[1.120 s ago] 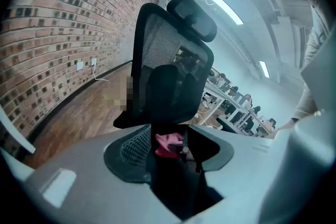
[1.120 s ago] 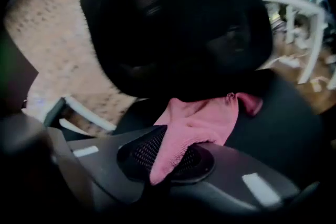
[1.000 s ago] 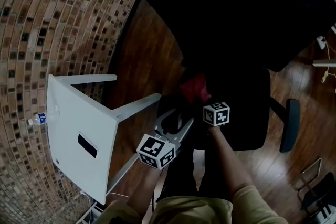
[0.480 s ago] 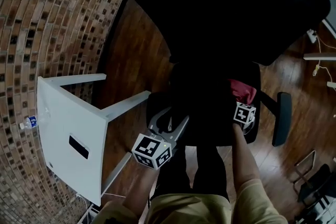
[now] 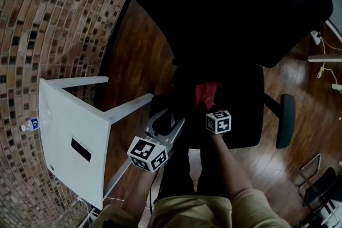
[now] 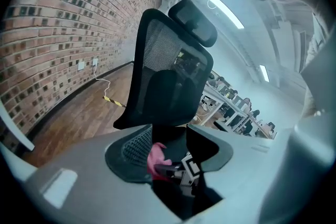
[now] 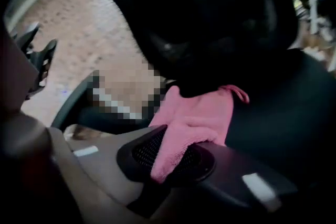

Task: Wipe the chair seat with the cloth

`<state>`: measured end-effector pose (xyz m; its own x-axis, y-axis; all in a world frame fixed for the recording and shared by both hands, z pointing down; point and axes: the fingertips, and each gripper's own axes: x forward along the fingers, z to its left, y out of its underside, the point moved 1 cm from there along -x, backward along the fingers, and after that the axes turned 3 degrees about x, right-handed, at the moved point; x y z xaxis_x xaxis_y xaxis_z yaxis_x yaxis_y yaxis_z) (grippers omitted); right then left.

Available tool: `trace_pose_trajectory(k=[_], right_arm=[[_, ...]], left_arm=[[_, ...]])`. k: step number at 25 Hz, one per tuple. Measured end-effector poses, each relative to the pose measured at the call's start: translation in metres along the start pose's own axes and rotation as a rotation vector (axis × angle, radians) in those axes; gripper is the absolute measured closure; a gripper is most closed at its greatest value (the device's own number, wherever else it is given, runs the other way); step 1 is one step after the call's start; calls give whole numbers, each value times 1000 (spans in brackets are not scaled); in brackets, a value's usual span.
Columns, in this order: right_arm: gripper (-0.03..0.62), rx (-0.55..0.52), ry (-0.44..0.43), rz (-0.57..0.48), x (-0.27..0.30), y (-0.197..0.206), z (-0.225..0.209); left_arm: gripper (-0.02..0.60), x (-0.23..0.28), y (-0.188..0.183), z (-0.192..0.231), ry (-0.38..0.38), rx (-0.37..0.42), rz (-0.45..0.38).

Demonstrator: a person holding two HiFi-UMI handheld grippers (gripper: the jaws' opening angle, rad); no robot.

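The right claw (image 7: 176,159) is clenched on a fold of the pink cloth (image 7: 195,115). The rest of the cloth spreads forward onto the black office chair seat (image 5: 243,109). In the head view the cloth lies around the middle of the seat, a little towards its left side and just beyond the right claw's marker cube.

The left claw (image 6: 169,147) is released, its jaws apart with nothing between them. It hangs off the near-left corner of the seat, clear of the cloth and pointing at the chair's mesh backrest (image 6: 168,55). A white stool (image 5: 69,131) stands well to the left on the wooden floor.

The wipe looks to be in progress, with cloth and seat in contact. The dark upholstery shows no streaks or marks, so it is impossible to tell how much is already clean. Judging by the cloth's position, the right side, the far edge under the backrest and the near lip may need passes.
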<state>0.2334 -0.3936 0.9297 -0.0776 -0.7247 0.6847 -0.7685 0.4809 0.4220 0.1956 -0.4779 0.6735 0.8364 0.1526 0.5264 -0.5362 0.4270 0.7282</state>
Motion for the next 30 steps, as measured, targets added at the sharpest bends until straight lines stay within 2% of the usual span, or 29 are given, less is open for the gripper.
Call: trace_pose_trajectory(k=[1,2,4,6,9,12,16,19,21,22,23,25,27,30], right_arm=[[580,-19,-98,43,21,9,40],[580,-27,-154,88,38,19,71],[580,-36,-150,166,61,39,97],[580,-41,-100,174,65,48,84],[580,-30,-16,139,42,43,30],[580,-69,198,136,-12,33,-64],[580,56,560,32,-121,19,-189],[580,126,781,-41,-183,16,-234],[580,160,856,-61,-199,17,-243],[580,184,843,-66,-198,18,-241],[580,207,777,-67,-189,18,-231],[580,195,532,-69,-153,16,-188],[580,101,272,-50,-109,16,-122],[579,-43,-19,54,-42,35,-9]], left_arm=[[396,-1,3,1,-2,0,7],[396,-2,6,2,-4,-1,14],[396,-2,12,1,-5,-2,34],[396,-3,14,-4,3,2,46],[396,-3,14,-8,12,4,44],[396,0,16,-12,18,-6,38],[396,4,23,-23,37,-22,38],[396,5,27,-29,48,-26,40],[396,4,25,-29,49,-24,36],[396,3,24,-29,47,-22,33],[396,1,22,-28,45,-20,28],[396,-3,19,-25,36,-18,19],[399,-5,19,-20,24,-22,15],[397,-7,22,-13,6,-33,18]])
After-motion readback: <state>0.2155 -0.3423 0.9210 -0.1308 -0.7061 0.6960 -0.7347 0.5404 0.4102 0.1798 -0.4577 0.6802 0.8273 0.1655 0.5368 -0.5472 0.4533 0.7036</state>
